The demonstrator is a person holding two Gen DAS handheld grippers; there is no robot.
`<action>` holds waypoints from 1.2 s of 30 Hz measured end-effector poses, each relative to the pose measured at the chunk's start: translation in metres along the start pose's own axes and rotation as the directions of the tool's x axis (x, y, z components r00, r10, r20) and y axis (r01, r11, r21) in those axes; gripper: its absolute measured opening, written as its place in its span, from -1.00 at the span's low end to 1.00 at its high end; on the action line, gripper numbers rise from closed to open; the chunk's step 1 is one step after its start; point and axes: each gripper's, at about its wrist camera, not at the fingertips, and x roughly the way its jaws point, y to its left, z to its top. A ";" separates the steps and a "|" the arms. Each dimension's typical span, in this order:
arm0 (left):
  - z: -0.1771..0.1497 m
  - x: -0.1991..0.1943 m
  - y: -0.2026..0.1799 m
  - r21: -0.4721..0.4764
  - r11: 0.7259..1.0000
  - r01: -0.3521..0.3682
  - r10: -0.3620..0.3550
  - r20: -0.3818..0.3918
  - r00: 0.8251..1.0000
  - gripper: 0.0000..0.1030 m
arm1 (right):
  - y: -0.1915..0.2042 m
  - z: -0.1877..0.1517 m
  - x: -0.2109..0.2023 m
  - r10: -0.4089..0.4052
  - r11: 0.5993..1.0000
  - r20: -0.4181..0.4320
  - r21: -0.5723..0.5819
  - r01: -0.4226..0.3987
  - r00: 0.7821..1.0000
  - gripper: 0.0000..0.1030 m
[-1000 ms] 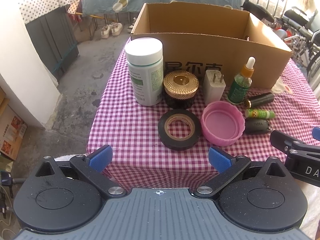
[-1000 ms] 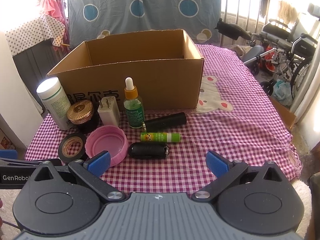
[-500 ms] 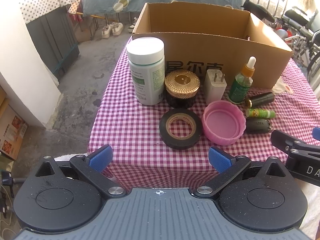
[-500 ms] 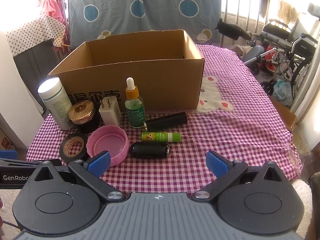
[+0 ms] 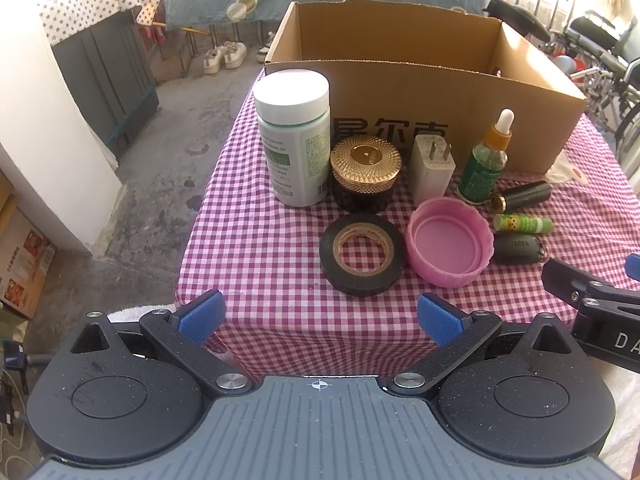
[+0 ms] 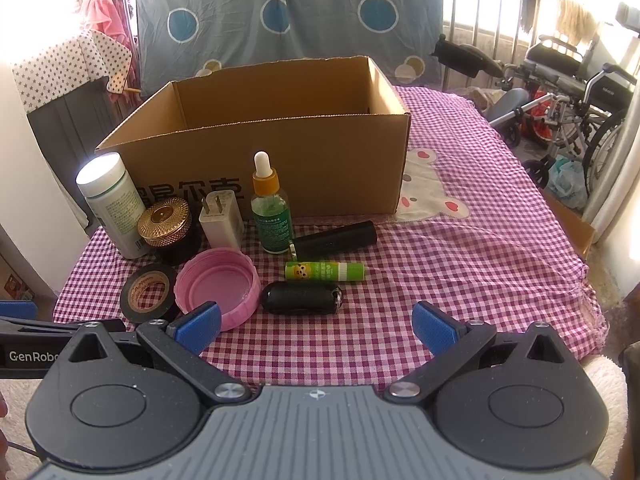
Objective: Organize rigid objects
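Observation:
An open cardboard box (image 5: 460, 104) (image 6: 320, 160) stands at the back of the checked table. In front of it sit a white pill bottle (image 5: 294, 136) (image 6: 112, 204), a gold-lidded jar (image 5: 365, 172) (image 6: 168, 228), a white plug (image 5: 432, 168) (image 6: 222, 220), a green dropper bottle (image 5: 486, 164) (image 6: 270, 208), a black tube (image 5: 524, 194) (image 6: 336, 236), a green stick (image 5: 522, 224) (image 6: 324, 271), a black key fob (image 5: 516, 249) (image 6: 300, 298), a pink lid (image 5: 448, 246) (image 6: 218, 288) and black tape (image 5: 362, 258) (image 6: 150, 292). My left gripper (image 5: 318, 316) and right gripper (image 6: 316, 326) hover open at the near edge, holding nothing.
The table's left edge (image 5: 204, 216) drops to a concrete floor. A wheelchair (image 6: 568, 96) stands at the right. The cloth right of the box, with a bear patch (image 6: 428, 196), holds nothing else. The right gripper's finger (image 5: 592, 300) shows in the left view.
The left gripper has drifted slightly left and nearer the table; objects sit a touch further right in its view. The right gripper has barely moved. Nothing was taken hold of.

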 end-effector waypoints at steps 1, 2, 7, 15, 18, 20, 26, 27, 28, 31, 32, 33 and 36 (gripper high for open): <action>0.000 0.001 0.000 0.001 1.000 -0.001 0.001 -0.001 1.000 0.99 | 0.000 0.000 0.000 0.001 1.000 0.000 0.000 -0.001 1.000 1.00; 0.000 0.001 -0.001 0.001 1.000 -0.001 0.001 -0.002 1.000 0.99 | 0.000 0.000 0.000 0.000 1.000 0.000 0.001 0.000 1.000 1.00; 0.002 0.004 -0.002 0.004 1.000 -0.003 0.003 -0.008 1.000 0.99 | -0.001 0.001 0.002 0.001 1.000 -0.002 0.007 -0.001 1.000 1.00; 0.009 0.010 -0.006 0.013 1.000 0.010 -0.009 -0.011 1.000 0.99 | -0.010 0.005 0.007 -0.001 0.999 -0.004 0.032 0.001 1.000 1.00; 0.010 0.010 -0.011 0.029 0.999 0.040 -0.040 0.017 0.999 0.99 | -0.023 0.006 0.010 0.007 0.998 -0.008 0.068 -0.007 1.000 1.00; 0.010 0.008 -0.013 0.038 0.996 0.082 -0.084 0.059 0.995 0.99 | -0.035 0.005 0.013 0.017 0.994 -0.011 0.108 -0.016 1.000 1.00; 0.014 0.007 -0.033 0.131 0.967 0.217 -0.236 0.157 0.959 0.98 | -0.078 0.000 0.017 0.093 0.955 0.010 0.283 -0.092 0.996 1.00; 0.014 0.006 -0.036 0.146 0.960 0.238 -0.261 0.168 0.951 0.97 | -0.085 0.000 0.019 0.110 0.945 0.014 0.309 -0.109 0.994 1.00; 0.015 0.006 -0.038 0.160 0.953 0.256 -0.283 0.177 0.943 0.97 | -0.090 0.000 0.020 0.125 0.935 0.019 0.333 -0.124 0.992 0.99; 0.015 0.004 -0.051 0.223 0.921 0.321 -0.363 0.185 0.913 0.87 | -0.100 0.003 0.027 0.172 0.911 0.026 0.377 -0.169 0.985 0.87; 0.015 0.005 -0.056 0.245 0.912 0.328 -0.375 0.179 0.909 0.82 | -0.103 0.003 0.030 0.197 0.901 0.025 0.390 -0.191 0.980 0.84; 0.015 0.005 -0.062 0.274 0.901 0.336 -0.389 0.172 0.905 0.73 | -0.104 0.004 0.033 0.220 0.891 0.023 0.403 -0.211 0.975 0.74; 0.014 0.007 -0.083 0.363 0.870 0.334 -0.404 0.135 0.905 0.44 | -0.104 0.006 0.045 0.275 0.872 0.004 0.420 -0.251 0.961 0.46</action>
